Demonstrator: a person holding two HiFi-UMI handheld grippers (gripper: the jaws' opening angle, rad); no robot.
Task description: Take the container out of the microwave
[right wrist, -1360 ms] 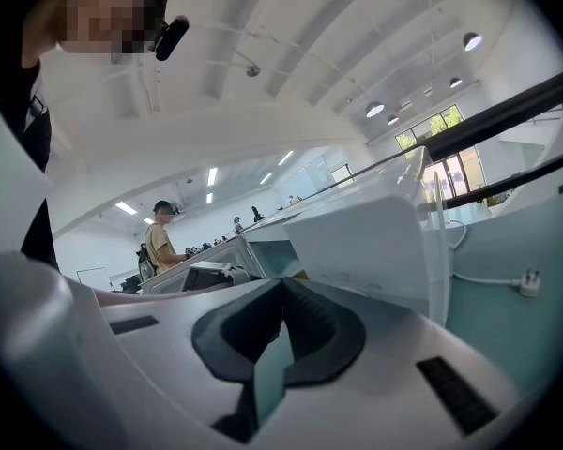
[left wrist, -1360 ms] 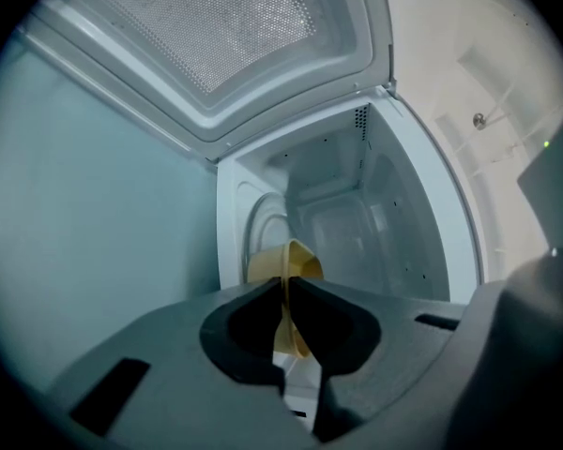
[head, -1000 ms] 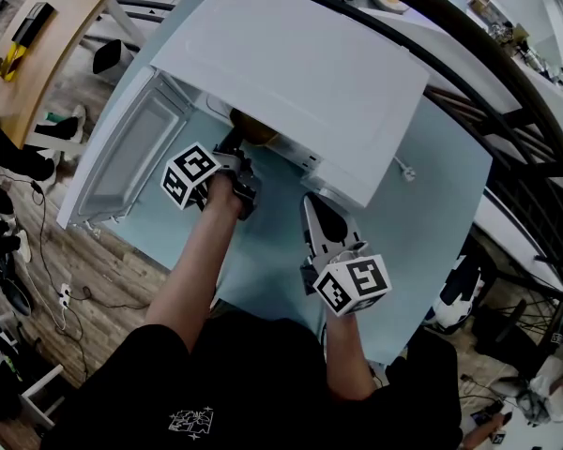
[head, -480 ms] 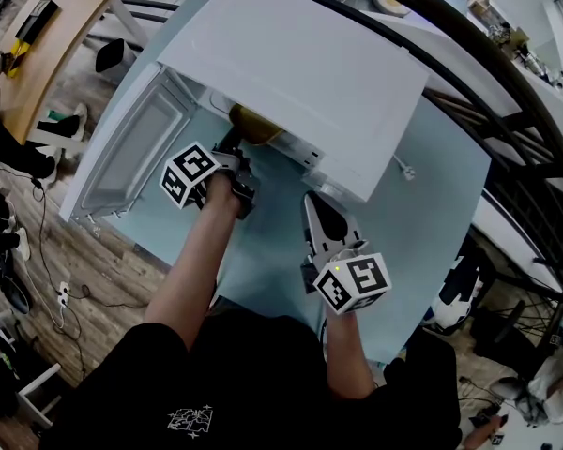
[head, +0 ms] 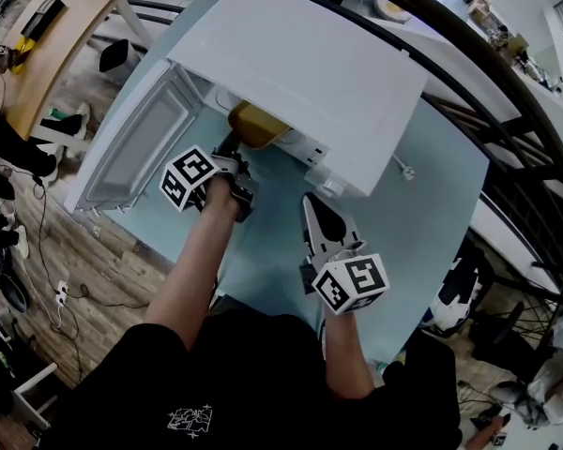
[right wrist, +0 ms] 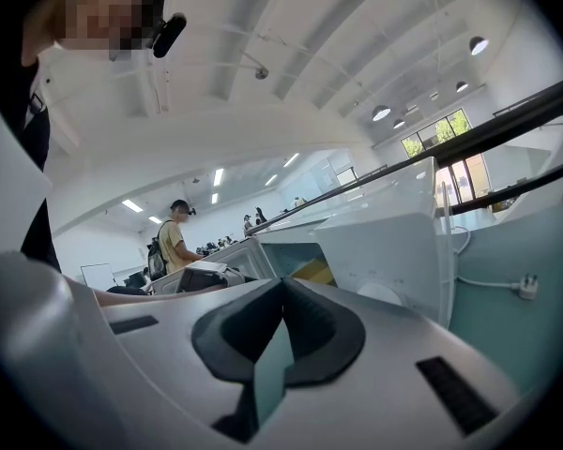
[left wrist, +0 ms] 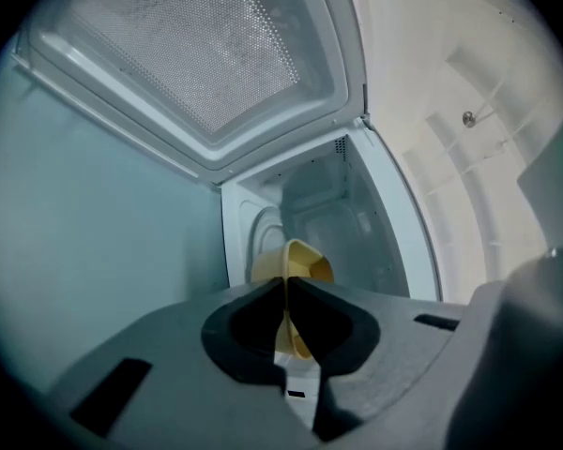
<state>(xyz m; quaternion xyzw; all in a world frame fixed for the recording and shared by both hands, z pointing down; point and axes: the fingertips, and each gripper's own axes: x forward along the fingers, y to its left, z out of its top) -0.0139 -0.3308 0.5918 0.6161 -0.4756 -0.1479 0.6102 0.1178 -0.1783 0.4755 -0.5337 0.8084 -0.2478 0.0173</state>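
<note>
Microwave [head: 300,73] sits on the tabletop [head: 422,186] toward its far edge, door [head: 136,143] swung fully open to the left. Left gripper [head: 230,144] is at the cavity mouth, jaws pinched narrow on the thin rim of the yellow container [head: 256,125]; in the left gripper view the rim wall runs straight up between the pads, so I read it as a firm hold. The container sits at the threshold: its near part shows past the microwave's front edge, the rest is under the housing and hidden from the head view. I cannot tell whether its base is lifted or resting on the cavity floor. Right gripper [head: 311,206] hangs over the tabletop near the microwave's front right corner, jaws together on nothing. My judgement: door opened, grasp made, extraction partly done. Left to do: draw the container fully clear and set it on the tabletop.
</note>
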